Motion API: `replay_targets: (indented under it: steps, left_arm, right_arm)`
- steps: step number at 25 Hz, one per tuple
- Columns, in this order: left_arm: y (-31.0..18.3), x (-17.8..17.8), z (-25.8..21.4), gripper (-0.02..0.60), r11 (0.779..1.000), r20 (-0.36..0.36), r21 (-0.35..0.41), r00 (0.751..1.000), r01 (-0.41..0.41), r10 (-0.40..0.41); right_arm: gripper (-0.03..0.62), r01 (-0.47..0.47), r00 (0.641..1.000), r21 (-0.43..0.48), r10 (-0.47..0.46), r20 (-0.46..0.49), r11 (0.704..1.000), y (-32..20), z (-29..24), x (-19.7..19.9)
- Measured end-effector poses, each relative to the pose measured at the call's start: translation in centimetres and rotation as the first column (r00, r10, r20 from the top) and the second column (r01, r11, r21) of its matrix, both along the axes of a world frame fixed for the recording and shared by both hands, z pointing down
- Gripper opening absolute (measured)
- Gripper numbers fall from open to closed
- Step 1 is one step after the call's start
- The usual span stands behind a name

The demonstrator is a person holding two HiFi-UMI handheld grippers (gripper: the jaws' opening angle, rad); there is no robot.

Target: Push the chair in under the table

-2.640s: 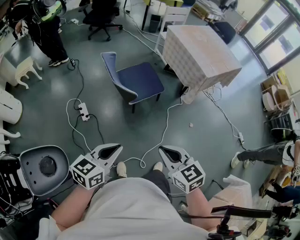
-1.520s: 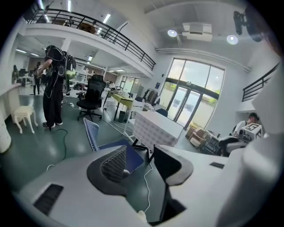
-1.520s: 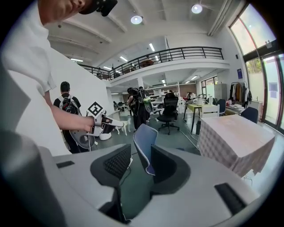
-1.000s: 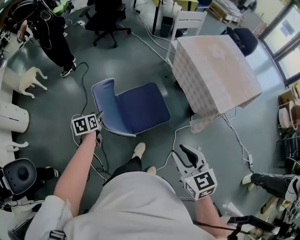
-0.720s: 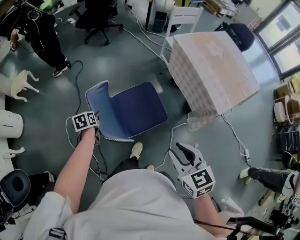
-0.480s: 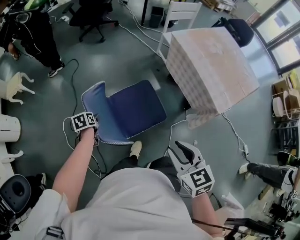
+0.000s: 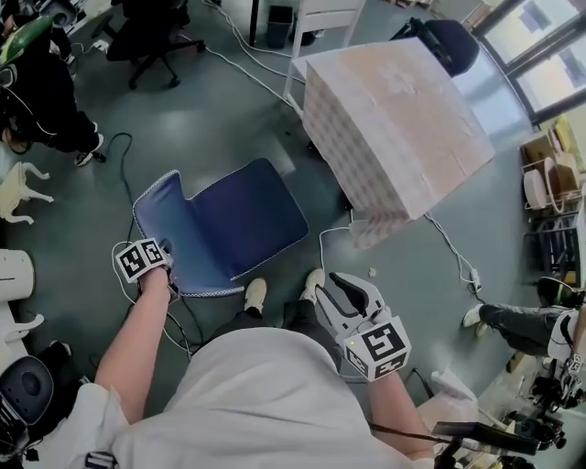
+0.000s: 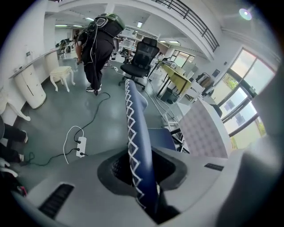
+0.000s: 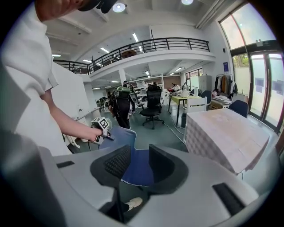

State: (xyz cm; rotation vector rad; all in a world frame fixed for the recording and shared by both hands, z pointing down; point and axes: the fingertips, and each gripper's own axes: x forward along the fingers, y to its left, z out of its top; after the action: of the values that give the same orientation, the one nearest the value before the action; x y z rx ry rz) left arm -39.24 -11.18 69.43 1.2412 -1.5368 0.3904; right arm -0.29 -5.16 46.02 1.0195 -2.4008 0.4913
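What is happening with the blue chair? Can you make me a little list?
chair: blue, standing apart from the table
table: covered by a checked cloth
left gripper: jaws closing on the chair's back edge
right gripper: jaws open, nothing held
pushed in: not yet

Brightly and evenly lit: daylight from the windows point(image 7: 540, 41) just beyond the table point(image 7: 394, 119), plus ceiling lamps point(image 9: 119, 6) high above it. Pale glare on the floor point(image 7: 485, 87) between table and windows; soft shadow beneath the table. Heavy fisheye bending away from the table; black vignette in both gripper views. Nearest foreground blurred.
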Motion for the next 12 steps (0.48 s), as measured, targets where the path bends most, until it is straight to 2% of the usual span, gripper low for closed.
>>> replay_targets:
  steps: [4,12]
  left_arm:
    - [-0.8,0.5,-0.2,0.072,0.998,0.004,0.0,0.998,0.063,-0.063]
    - [-2.5,3.6,-0.6,0.071,0.996,-0.018,0.018,0.996,0.087,-0.087]
  right_arm:
    - [0.138,-0.006,1.0,-0.008,0.006,0.004,1.0,-1.3,-0.1,2.2]
    - [0.138,-0.01,1.0,-0.032,0.011,0.01,0.999,-2.8,0.0,5.5]
